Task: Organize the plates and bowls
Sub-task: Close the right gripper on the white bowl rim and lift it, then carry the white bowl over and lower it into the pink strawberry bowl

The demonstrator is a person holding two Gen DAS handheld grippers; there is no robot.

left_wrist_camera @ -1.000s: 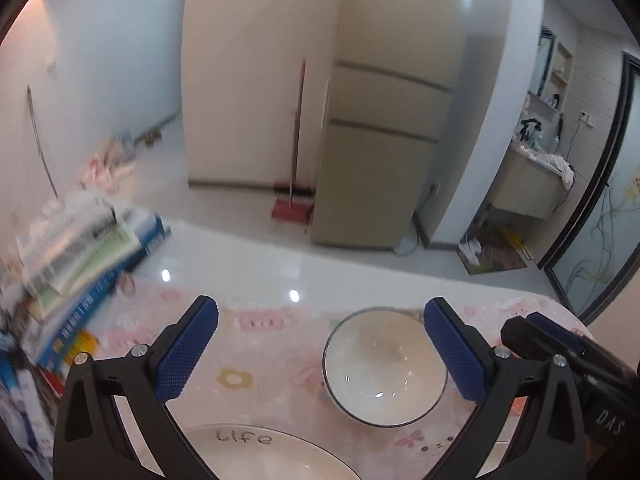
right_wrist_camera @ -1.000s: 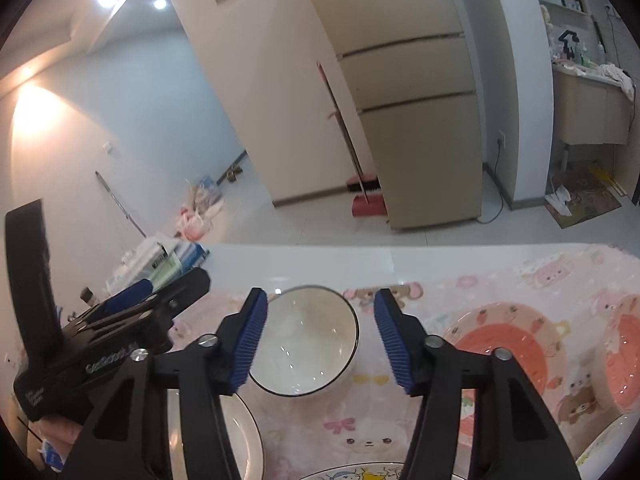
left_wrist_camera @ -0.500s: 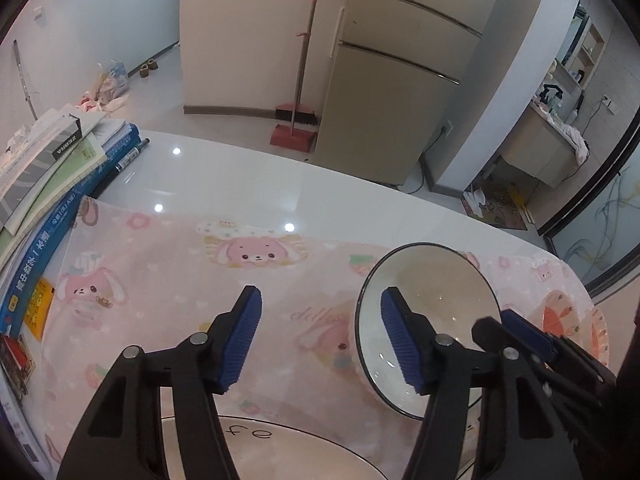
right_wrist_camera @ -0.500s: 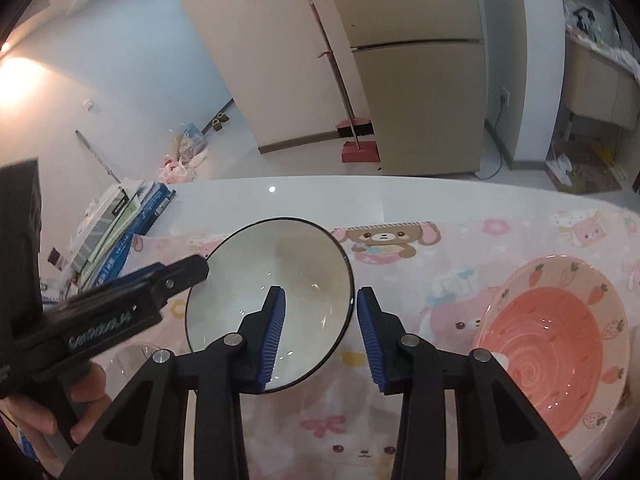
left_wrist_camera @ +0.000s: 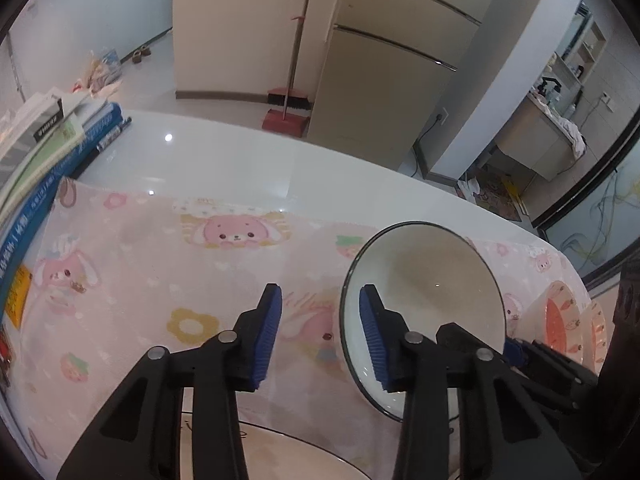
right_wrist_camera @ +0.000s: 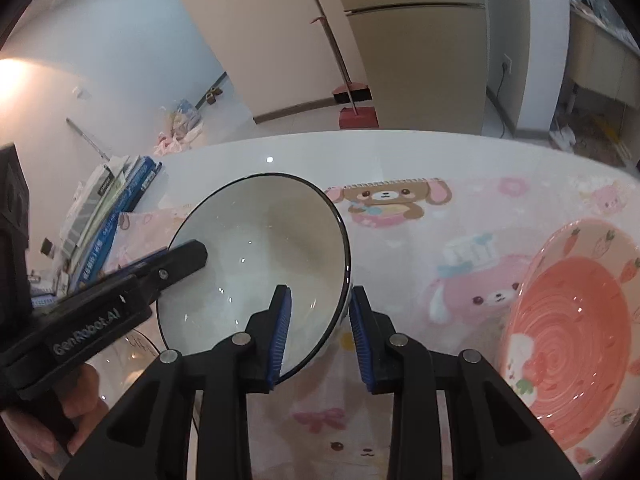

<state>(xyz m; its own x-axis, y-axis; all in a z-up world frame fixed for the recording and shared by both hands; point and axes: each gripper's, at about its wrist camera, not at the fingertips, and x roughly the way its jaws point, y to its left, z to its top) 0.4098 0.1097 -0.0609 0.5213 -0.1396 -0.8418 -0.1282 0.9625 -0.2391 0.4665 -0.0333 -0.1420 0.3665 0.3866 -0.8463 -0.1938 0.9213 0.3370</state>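
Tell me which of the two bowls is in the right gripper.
The white bowl with the dark rim; the right gripper pinches its wall. The pink strawberry bowl lies untouched farther right.
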